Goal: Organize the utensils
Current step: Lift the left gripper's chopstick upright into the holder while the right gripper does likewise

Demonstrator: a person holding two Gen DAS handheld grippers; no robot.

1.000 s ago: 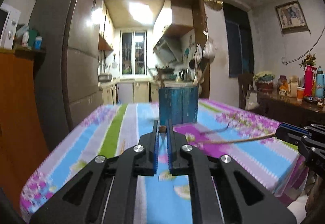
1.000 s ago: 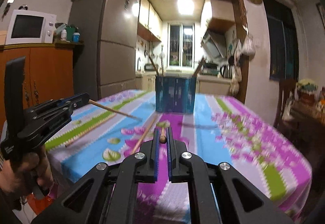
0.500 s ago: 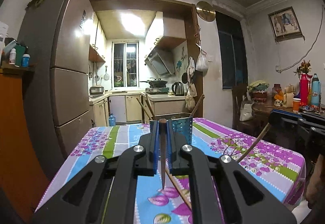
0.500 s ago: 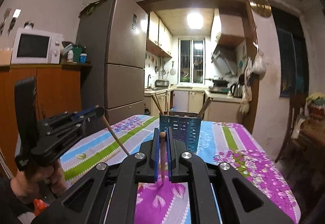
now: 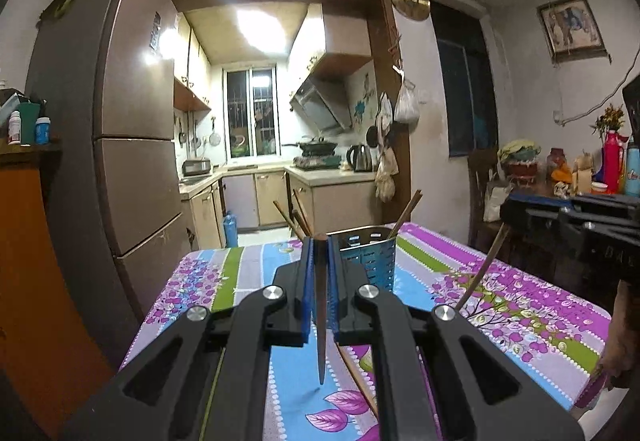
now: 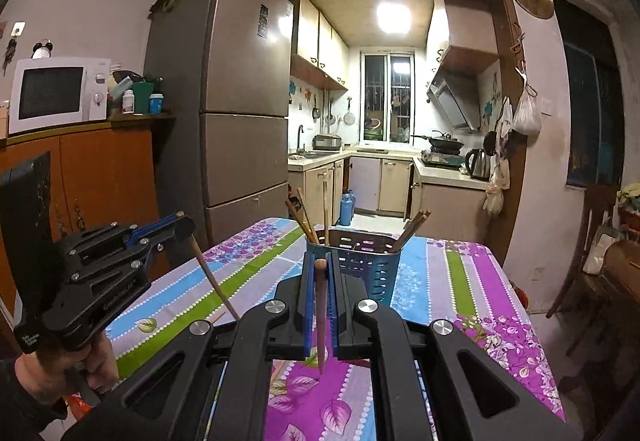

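Note:
My left gripper is shut on a brown wooden chopstick that hangs point-down above the flowered tablecloth. My right gripper is shut on another wooden chopstick, also point-down. A blue perforated utensil holder stands on the table ahead of both grippers, with several chopsticks leaning in it; it also shows in the left wrist view. The left gripper shows at the left of the right wrist view, its chopstick slanting down. Another chopstick lies on the cloth.
A tall fridge stands left of the table. An orange cabinet with a microwave is further left. A dark chair and sideboard with bottles stand at the right. The kitchen doorway lies beyond the table.
Both grippers have risen and tilted up from the table, lifting their chopsticks from lying level to hanging point-down. The holder now sits lower in both views.

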